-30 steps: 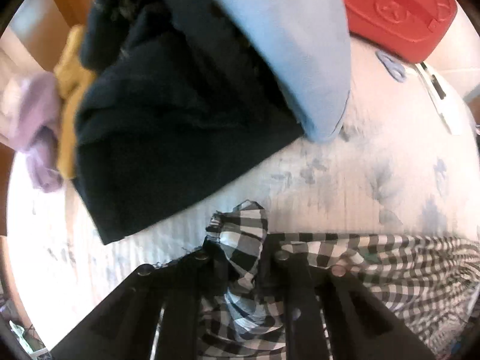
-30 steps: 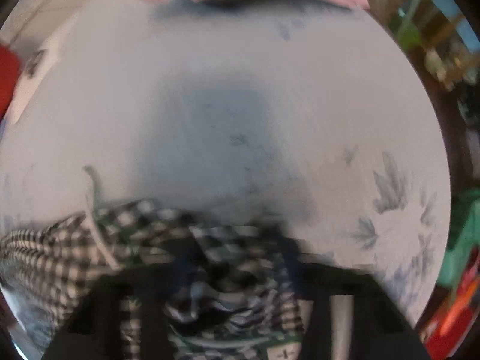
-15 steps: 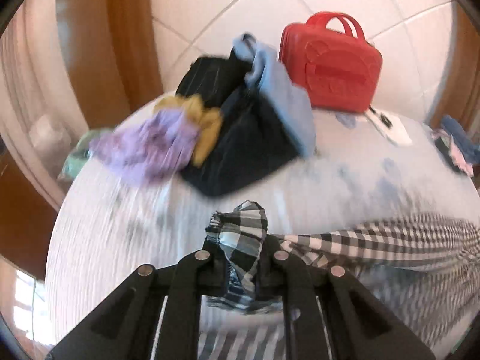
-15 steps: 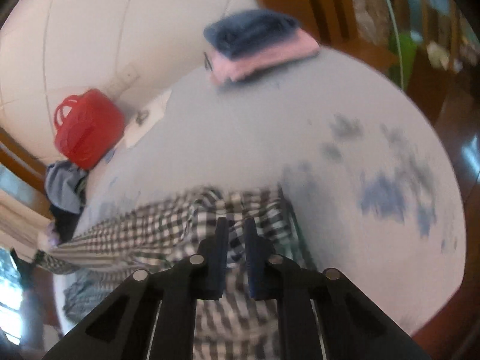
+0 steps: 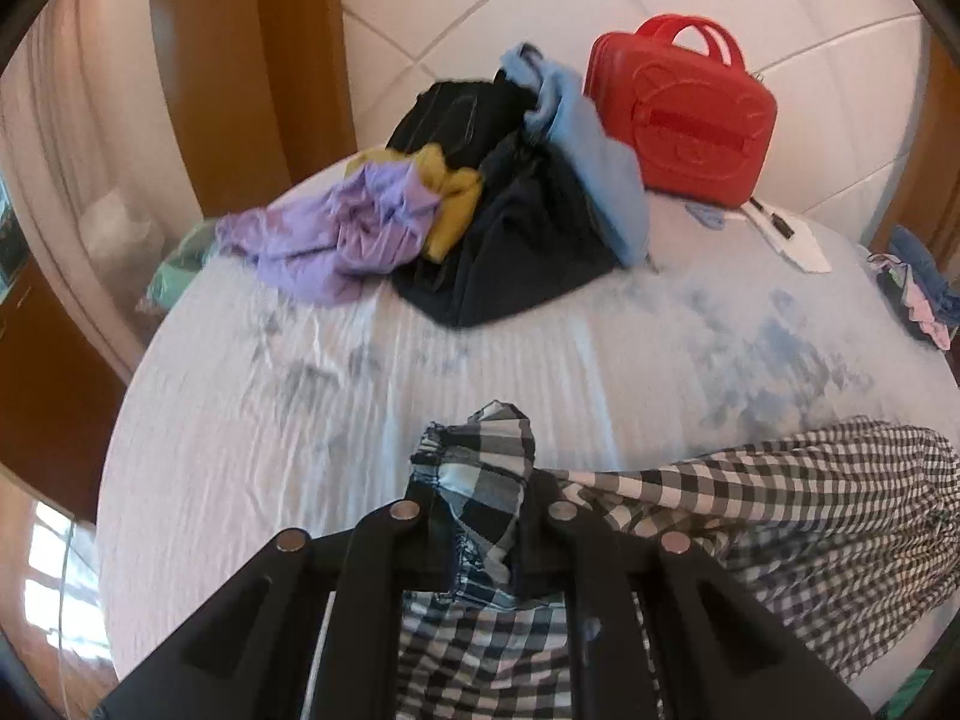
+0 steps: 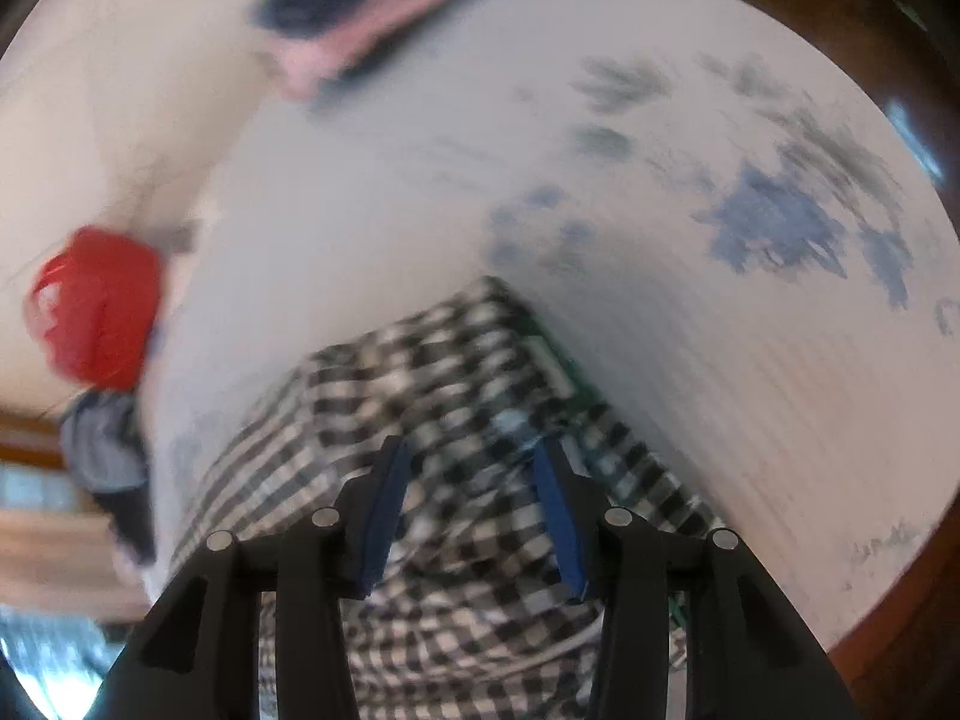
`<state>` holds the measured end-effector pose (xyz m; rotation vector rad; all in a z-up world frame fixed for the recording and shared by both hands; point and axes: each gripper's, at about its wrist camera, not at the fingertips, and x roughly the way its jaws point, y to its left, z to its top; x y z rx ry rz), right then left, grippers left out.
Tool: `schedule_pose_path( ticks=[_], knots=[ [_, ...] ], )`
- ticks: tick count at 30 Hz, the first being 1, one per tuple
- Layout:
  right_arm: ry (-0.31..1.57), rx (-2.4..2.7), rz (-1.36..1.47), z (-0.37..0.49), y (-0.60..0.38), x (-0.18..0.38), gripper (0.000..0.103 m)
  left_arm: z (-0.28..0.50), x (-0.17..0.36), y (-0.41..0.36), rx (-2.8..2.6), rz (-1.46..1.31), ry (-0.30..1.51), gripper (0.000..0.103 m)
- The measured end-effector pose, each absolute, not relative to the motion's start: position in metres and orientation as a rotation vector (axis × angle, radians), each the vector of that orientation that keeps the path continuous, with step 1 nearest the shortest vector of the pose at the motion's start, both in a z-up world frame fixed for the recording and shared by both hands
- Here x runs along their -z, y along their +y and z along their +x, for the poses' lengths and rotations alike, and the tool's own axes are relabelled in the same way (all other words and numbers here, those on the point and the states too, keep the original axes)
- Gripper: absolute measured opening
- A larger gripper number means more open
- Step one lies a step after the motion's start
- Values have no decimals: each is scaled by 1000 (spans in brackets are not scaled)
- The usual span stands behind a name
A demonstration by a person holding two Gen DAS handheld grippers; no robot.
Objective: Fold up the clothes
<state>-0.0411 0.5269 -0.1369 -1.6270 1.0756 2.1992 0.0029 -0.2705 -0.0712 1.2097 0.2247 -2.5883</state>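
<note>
A black-and-white checked garment (image 5: 750,510) lies across the pale blue-printed bedsheet (image 5: 300,420). My left gripper (image 5: 483,516) is shut on a bunched corner of it, with fabric poking up between the fingers. The rest of the cloth trails away to the right. In the right wrist view, which is blurred, my right gripper (image 6: 474,480) is open, its blue pads (image 6: 384,516) apart, just above the same checked garment (image 6: 432,372) spread on the sheet.
A pile of unfolded clothes (image 5: 480,210), black, light blue, purple and mustard, sits at the back of the bed. A red case (image 5: 684,120) stands by the padded headboard. Folded pink and navy clothes (image 6: 372,6) lie at the far edge.
My right gripper has opened and let go of the checked garment. My left gripper has kept its hold while its view has pulled a little closer to the bed.
</note>
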Motion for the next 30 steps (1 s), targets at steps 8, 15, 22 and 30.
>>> schedule_pose_path(
  ticks=[8, 15, 22, 30],
  knots=[
    [1070, -2061, -1592, -63, 530, 162, 69, -7, 53, -271, 2618, 1182, 216, 11],
    [969, -2367, -1487, -49, 521, 107, 8, 2, 51, -277, 2622, 1171, 231, 11],
    [960, -2461, -1478, 3, 520, 70, 7, 33, 53, -272, 2627, 1182, 268, 11],
    [989, -2238, -1654, 56, 551, 110, 7, 79, 104, -281, 2513, 1331, 202, 17]
  ],
)
